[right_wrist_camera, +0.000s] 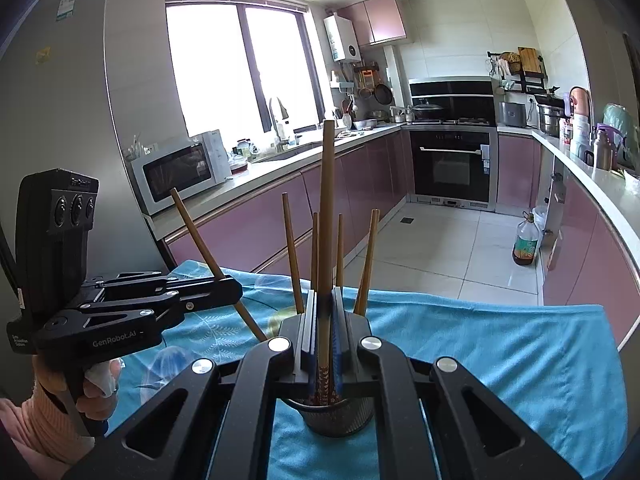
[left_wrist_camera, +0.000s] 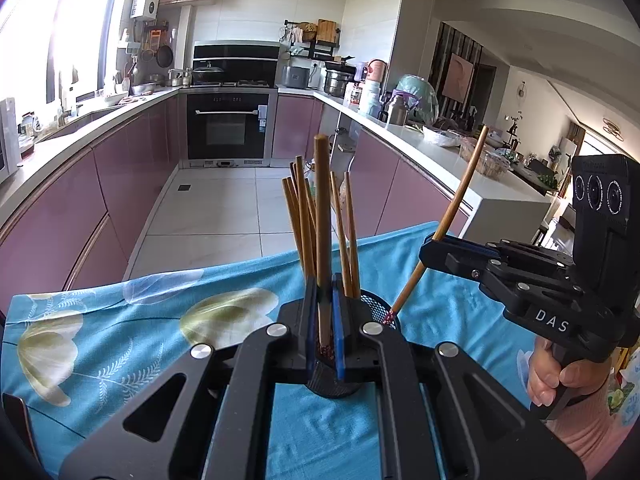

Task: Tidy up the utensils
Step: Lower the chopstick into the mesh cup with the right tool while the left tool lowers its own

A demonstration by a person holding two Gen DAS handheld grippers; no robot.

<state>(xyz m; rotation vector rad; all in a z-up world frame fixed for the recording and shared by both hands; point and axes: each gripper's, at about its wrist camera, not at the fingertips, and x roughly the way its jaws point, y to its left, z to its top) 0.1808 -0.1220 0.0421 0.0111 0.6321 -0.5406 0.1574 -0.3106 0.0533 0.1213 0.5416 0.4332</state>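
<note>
A black mesh utensil cup [left_wrist_camera: 376,308] stands on a blue flowered cloth [left_wrist_camera: 120,320] and holds several wooden chopsticks [left_wrist_camera: 300,216]. My left gripper [left_wrist_camera: 324,312] is shut on one wooden chopstick [left_wrist_camera: 322,220], upright over the cup. My right gripper [left_wrist_camera: 430,246] is shut on another chopstick [left_wrist_camera: 460,196], tilted, its patterned tip at the cup's rim. In the right wrist view my right gripper [right_wrist_camera: 325,320] grips its chopstick [right_wrist_camera: 326,220] above the cup [right_wrist_camera: 340,412]. The left gripper [right_wrist_camera: 230,284] holds its chopstick [right_wrist_camera: 200,236] to the left.
The cloth [right_wrist_camera: 500,352] covers a table at the front. Beyond lie a tiled floor, pink cabinets and an oven [left_wrist_camera: 228,126]. A cluttered counter [left_wrist_camera: 440,148] runs along the right. An oil bottle [right_wrist_camera: 526,242] stands on the floor. A microwave [right_wrist_camera: 180,168] sits on the left counter.
</note>
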